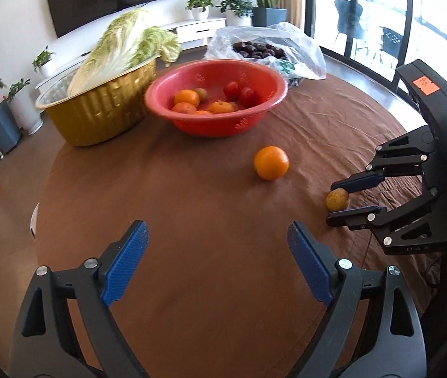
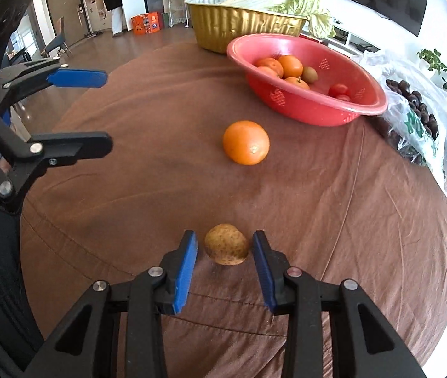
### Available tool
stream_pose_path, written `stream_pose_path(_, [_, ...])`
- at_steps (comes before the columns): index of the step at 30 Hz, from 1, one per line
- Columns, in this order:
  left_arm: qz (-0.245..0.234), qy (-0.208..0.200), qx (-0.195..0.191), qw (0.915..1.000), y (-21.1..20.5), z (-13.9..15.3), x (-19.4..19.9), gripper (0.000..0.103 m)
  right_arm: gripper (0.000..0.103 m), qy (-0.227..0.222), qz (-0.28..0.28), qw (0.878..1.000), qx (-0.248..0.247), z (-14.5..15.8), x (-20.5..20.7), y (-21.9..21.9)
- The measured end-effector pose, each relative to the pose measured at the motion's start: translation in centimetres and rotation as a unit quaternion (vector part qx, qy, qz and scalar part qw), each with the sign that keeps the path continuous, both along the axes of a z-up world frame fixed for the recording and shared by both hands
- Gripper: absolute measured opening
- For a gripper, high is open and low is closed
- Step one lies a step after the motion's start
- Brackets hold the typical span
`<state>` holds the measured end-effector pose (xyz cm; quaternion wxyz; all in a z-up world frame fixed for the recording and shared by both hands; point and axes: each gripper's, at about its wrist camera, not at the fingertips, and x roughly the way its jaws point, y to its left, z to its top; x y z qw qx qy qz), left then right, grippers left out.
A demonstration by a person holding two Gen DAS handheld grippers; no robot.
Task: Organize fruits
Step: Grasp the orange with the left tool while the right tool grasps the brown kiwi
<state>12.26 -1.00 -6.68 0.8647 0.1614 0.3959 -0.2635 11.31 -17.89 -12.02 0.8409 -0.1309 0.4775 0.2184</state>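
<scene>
Brown fruit [image 2: 226, 244]: between right gripper [image 2: 225, 256] pads, gap visible.
Left gripper [image 1: 218, 260]: apart, empty.
Risk: round fruit may roll off the cloth [image 2: 160, 173].

A large orange [image 2: 246, 142] sits alone near the middle of the brown-clothed worktop [image 2: 365, 236], its navel end turned toward the near edge. Closer to that near edge lies a small, speckled yellow-brown fruit [image 2: 227, 245], rounded and slightly lumpy, resting on the cloth. Toward the far edge stands a red perforated basin [image 2: 311, 107], upright, holding several oranges [image 2: 290, 65], a brownish-green kiwi [image 2: 309, 74] and red tomatoes [image 2: 339, 90] gathered in its bottom.
</scene>
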Motion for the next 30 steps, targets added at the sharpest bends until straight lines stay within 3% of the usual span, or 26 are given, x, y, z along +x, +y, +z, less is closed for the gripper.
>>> stream_pose_path(2, [-0.010, 0.002, 0.005, 0.9999, -1.0, -0.3, 0.4, 0.090, 0.029, 0.001, 0.001, 1.000, 0.001, 0.0, -0.1, -0.2])
stream_pose_path(21, [-0.085, 0.018, 0.049, 0.9950, -8.4, -3.2, 6.4, 0.089, 0.029, 0.006, -0.029, 0.999, 0.031, 1.3, 0.3, -4.5])
stream_pose_path(30, [-0.099, 0.035, 0.043, 0.9936, -9.0, -4.0, 6.4, 0.062, 0.029, 0.006, -0.034, 0.999, 0.036, 1.2, 0.8, -4.8])
